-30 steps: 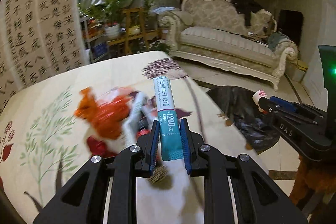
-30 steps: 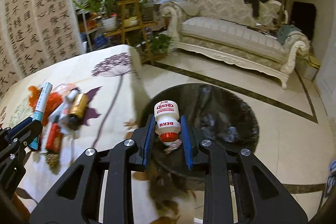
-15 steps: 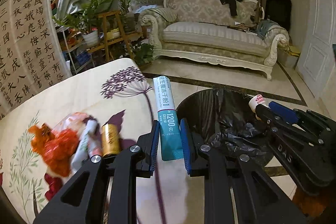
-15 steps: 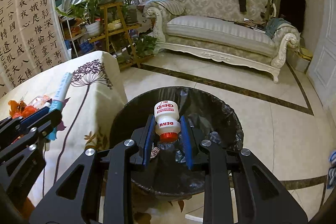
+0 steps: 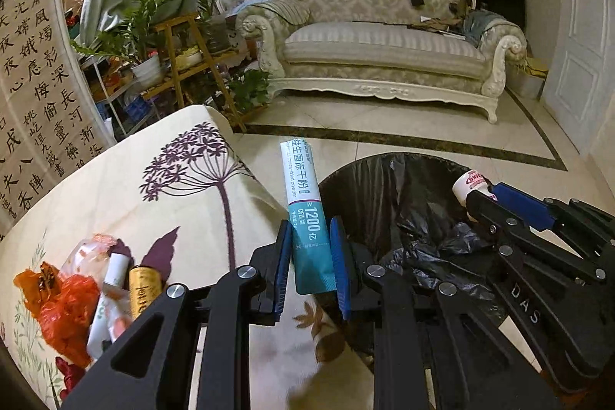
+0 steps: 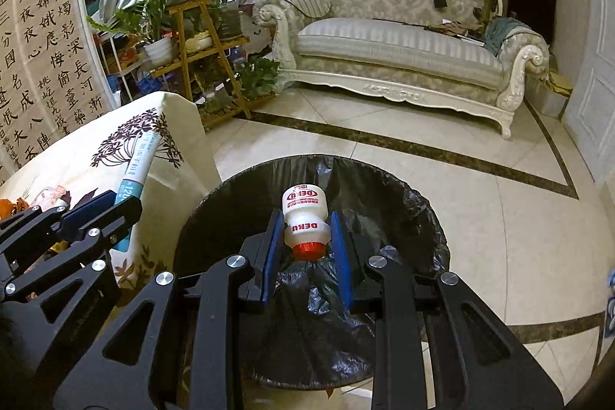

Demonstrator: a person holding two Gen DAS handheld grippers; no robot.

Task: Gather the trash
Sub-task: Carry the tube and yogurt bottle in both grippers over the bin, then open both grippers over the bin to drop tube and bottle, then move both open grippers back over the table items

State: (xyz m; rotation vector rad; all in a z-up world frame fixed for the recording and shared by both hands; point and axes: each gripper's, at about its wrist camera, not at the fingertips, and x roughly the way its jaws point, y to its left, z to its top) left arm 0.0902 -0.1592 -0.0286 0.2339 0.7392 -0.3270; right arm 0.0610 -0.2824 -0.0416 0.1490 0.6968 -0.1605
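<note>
With the right gripper (image 6: pixel 303 237) clenched on the white bottle (image 6: pixel 305 218) over the bin (image 6: pixel 384 179), the left gripper (image 5: pixel 310 256), grasping the teal sachet (image 5: pixel 305 210), probably needs carrying toward three o'clock before release.

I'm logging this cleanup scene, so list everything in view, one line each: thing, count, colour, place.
powder sachet: one, teal and white, clamped in the left hand-held gripper, at the table edge beside the bin
small bottle: one, white with red cap, clamped in the right hand-held gripper, over the bin
trash bin: one, black liner, on the floor beside the table
trash pile: one heap, orange, white and gold, on the table
table: one, cream floral cloth, left
sofa: one, cream, far side of the room
plant stand: one, wooden, green potted plants, by the calligraphy wall
left hand-held gripper: black, blue pads, shut
right hand-held gripper: black, blue pads, shut
</note>
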